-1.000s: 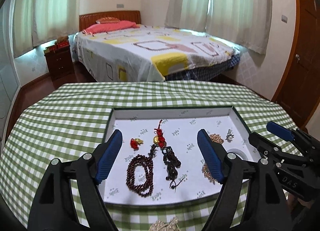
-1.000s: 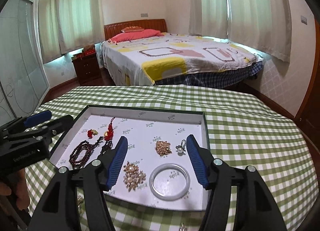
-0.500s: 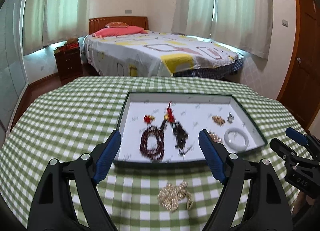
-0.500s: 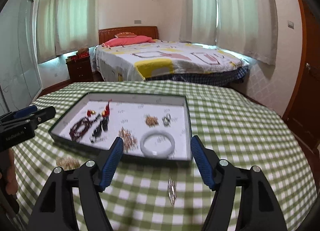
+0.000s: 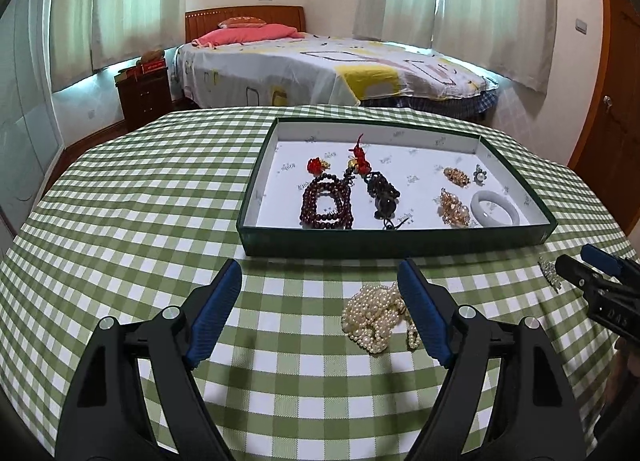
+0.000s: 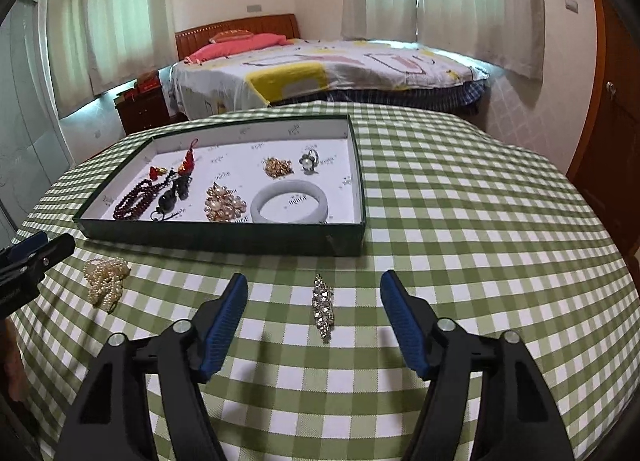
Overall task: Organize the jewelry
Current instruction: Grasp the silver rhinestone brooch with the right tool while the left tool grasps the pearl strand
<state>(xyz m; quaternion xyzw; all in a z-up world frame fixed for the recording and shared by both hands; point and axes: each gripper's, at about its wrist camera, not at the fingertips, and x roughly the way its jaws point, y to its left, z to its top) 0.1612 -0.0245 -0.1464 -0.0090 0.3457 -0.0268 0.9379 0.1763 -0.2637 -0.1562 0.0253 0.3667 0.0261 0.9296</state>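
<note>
A dark green tray [image 5: 400,245] [image 6: 224,239] with a white floor holds dark red beads [image 5: 326,203], a red tassel charm [image 5: 360,159], gold brooches [image 6: 224,203] and a white bangle [image 6: 290,205]. A pearl necklace [image 5: 376,319] [image 6: 105,275] lies heaped on the checked cloth in front of the tray. A rhinestone clip [image 6: 323,307] lies there too. My left gripper [image 5: 320,309] is open and empty, its right finger beside the pearls. My right gripper [image 6: 314,321] is open and empty, with the clip between its fingers.
The round table carries a green checked cloth [image 6: 480,221]. A bed [image 5: 320,65] and a nightstand [image 5: 144,95] stand behind it. A wooden door [image 6: 612,109] is at the right. The other gripper shows at each view's edge [image 5: 600,285] [image 6: 28,257].
Both grippers have pulled back from over the tray toward the table's near side and lowered. The pearls and the clip on the cloth have come into view.
</note>
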